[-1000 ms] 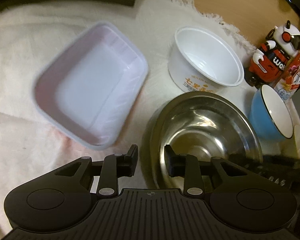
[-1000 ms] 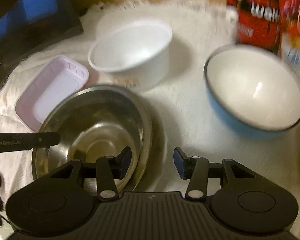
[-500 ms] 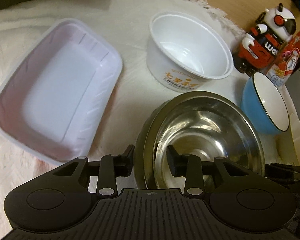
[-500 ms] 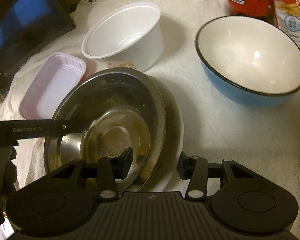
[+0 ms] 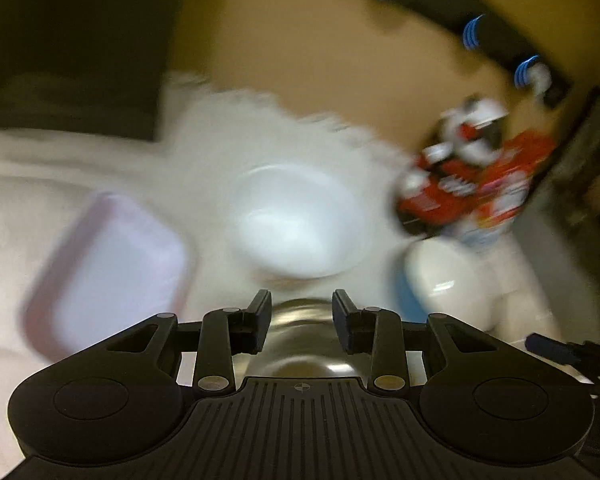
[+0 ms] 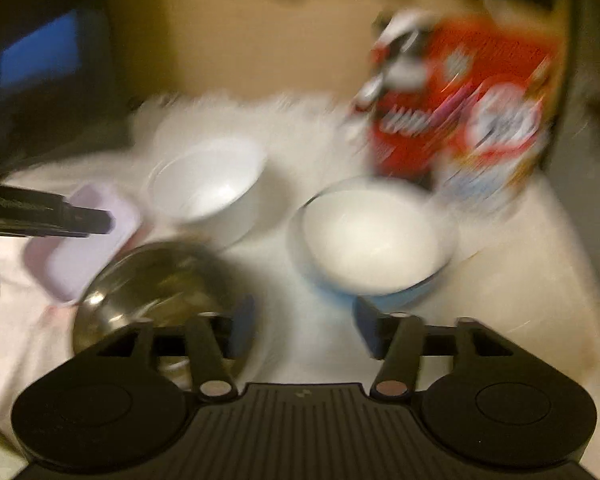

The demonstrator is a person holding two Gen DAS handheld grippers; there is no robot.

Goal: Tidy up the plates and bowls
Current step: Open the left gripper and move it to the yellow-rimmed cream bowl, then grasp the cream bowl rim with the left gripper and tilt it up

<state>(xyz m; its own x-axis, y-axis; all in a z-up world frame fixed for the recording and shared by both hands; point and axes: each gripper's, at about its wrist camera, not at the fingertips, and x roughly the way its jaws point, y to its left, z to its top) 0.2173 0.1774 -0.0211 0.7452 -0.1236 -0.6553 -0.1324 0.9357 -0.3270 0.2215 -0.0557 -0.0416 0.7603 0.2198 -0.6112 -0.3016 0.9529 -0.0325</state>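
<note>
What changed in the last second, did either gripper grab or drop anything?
Both grippers pulled back and up from the steel bowl; both views are motion-blurred. The left gripper, whose fingers straddled the bowl's rim, is open and holds nothing. The right gripper has opened wider, also holding nothing. The white tub, blue bowl and pink tray stayed put.

Blurred view, open left tool (image 5: 301,322) above steel bowl (image 5: 300,344), white bowl (image 5: 296,222) beyond

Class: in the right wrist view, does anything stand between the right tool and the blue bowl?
Nothing visible does. The right tool is open, and only bare white cloth lies between it and the blue bowl. The steel bowl sits off to the left, clear of that path.
</note>
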